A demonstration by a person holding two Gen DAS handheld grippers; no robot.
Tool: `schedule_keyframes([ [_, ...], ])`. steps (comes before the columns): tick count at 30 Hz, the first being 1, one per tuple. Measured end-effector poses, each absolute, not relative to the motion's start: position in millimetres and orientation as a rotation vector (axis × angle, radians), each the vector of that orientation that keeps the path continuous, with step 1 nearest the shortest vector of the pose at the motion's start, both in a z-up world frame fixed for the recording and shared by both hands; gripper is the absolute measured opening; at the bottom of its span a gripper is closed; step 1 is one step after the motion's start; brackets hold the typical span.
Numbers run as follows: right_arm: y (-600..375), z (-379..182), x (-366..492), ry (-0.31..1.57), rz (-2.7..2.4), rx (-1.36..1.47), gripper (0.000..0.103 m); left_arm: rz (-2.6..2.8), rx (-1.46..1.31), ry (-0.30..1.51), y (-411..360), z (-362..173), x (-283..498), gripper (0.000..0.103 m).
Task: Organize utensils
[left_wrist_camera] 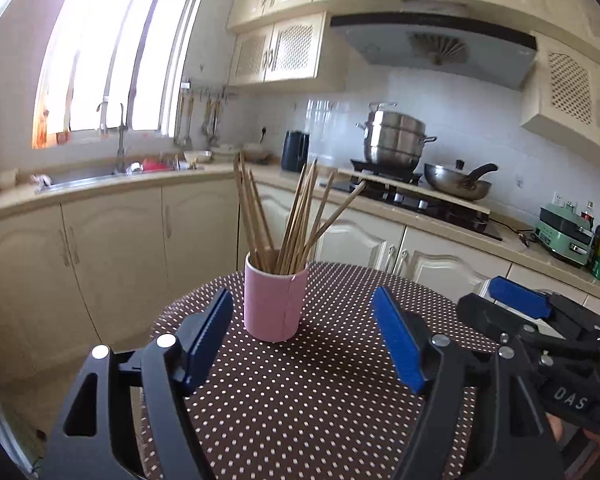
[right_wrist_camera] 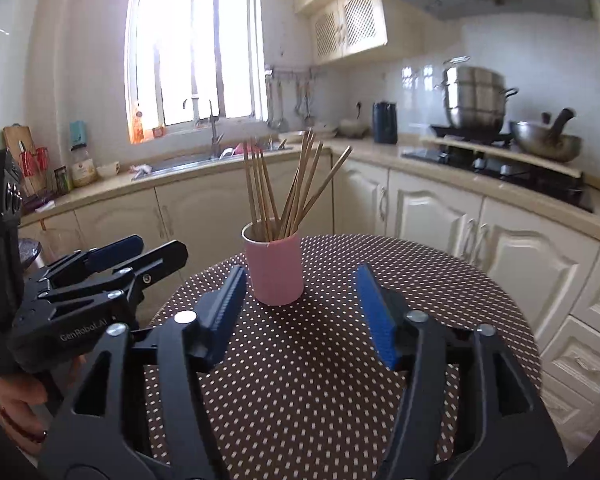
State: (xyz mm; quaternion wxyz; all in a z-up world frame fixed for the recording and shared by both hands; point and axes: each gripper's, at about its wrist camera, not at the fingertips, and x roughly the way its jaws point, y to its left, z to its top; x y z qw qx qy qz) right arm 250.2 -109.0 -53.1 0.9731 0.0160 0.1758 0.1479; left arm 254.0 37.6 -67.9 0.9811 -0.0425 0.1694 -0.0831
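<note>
The wooden chopsticks (left_wrist_camera: 288, 220) stand in a pink cup (left_wrist_camera: 275, 304), which is upright on the round table with the brown dotted cloth (left_wrist_camera: 300, 400), near the far edge of it. The sticks do not stand together; they lean in two loose groups and one of them tilts far to the right, so the load sits high over a narrow base. The left gripper (left_wrist_camera: 302, 338) hovers just before the cup with its blue fingers (left_wrist_camera: 398, 338) spread wide and nothing between them. The right gripper (right_wrist_camera: 302, 312) is also empty, its fingers (right_wrist_camera: 374, 314) wide apart, and the cup shows between them a little further away. In my judgement the main risk is that the cup falls over: if a finger pushes the wall or catches a leaning stick during the approach, the cup can tip and the chopsticks would scatter toward the table edge and the floor. A second risk is that one gripper closes on several sticks at once and the others are dragged out. The two grippers are also near each other and could collide.
</note>
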Motion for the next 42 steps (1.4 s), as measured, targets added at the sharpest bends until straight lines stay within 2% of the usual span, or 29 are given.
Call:
schedule_keyframes([
  [8,-119.6,-25.6,171.9,0.256,0.276,0.034,0.075,-0.171,-0.069,0.243,27.0,-28.0,177.6,0.074],
  [19,-127.2,12.1,97.8,0.136,0.249,-0.002,0.083,-0.181,-0.031,0.117,5.4,9.1,99.5,0.083],
  [33,-133.7,34.8,46.2,-0.001,0.162,-0.062,0.088,-0.166,-0.031,0.041,-8.7,35.0,54.7,0.083],
  [42,-139.5,37.0,37.3,-0.017,0.144,-0.056,0.09,-0.159,-0.006,0.009,-19.8,38.9,43.7,0.083],
])
